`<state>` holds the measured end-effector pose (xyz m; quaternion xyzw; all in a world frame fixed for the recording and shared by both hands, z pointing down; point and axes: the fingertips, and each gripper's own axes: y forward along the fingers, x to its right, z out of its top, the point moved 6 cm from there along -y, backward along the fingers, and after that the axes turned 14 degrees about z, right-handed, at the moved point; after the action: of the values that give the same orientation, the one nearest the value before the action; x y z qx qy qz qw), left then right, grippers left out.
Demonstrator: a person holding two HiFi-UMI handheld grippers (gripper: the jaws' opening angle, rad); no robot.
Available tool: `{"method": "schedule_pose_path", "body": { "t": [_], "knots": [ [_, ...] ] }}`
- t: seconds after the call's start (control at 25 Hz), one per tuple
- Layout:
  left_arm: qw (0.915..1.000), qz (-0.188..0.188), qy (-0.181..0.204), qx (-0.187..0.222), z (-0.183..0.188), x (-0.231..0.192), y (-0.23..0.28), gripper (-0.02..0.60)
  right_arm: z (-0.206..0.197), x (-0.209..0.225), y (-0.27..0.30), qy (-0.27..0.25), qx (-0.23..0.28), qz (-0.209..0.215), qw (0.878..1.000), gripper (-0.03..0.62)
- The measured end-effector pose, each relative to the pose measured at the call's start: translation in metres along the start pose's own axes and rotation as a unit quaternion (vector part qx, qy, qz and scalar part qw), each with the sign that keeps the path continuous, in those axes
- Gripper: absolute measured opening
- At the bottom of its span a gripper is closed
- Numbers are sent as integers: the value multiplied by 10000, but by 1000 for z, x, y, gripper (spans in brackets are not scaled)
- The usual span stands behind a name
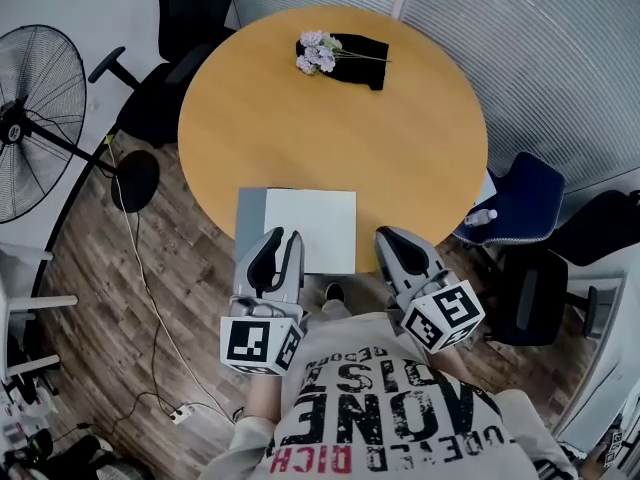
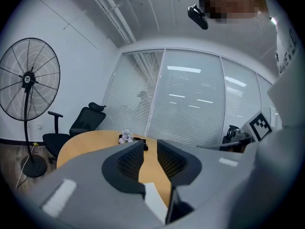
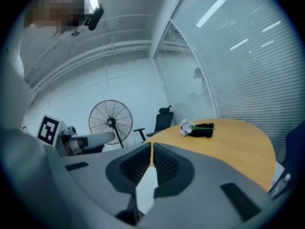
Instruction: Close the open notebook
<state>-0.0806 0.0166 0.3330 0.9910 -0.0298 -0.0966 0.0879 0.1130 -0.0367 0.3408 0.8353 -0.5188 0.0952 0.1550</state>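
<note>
Round wooden table (image 1: 330, 138) at centre. Pedestal fan (image 1: 30, 128) at 9 o'clock, black office chair (image 1: 190, 8) at 11, blue chair (image 1: 525, 203) at 3. Slatted blinds (image 1: 540, 38) from 12 to 2. Wood-plank floor (image 1: 120, 298).

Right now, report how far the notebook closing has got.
Nothing looks done: the notebook lies open at the table's near edge, white page up, grey cover spread to its left. In hand: the left claw, jaws apart and empty, hovers at its near edge; the right claw, jaws together, sits just right of it. Left: fold one side over the other and press it flat.
</note>
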Motion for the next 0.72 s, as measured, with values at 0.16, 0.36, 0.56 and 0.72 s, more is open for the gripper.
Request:
{"method": "schedule_pose_path", "body": {
  "t": [0.16, 0.36, 0.56, 0.72],
  "knots": [
    [10000, 24, -15, -8, -2, -1, 6, 98, 1, 8, 0, 4, 0, -31, 10000, 20],
    [10000, 38, -8, -3, 0, -4, 11, 98, 2, 12, 2, 32, 20, -48, 10000, 20],
    [10000, 15, -23, -47, 0, -12, 18, 98, 4, 14, 10, 48, -1, -109, 9999, 20],
    [9999, -101, -15, -90, 2, -19, 27, 98, 8, 18, 17, 59, 97, -285, 9995, 20]
  ]
}}
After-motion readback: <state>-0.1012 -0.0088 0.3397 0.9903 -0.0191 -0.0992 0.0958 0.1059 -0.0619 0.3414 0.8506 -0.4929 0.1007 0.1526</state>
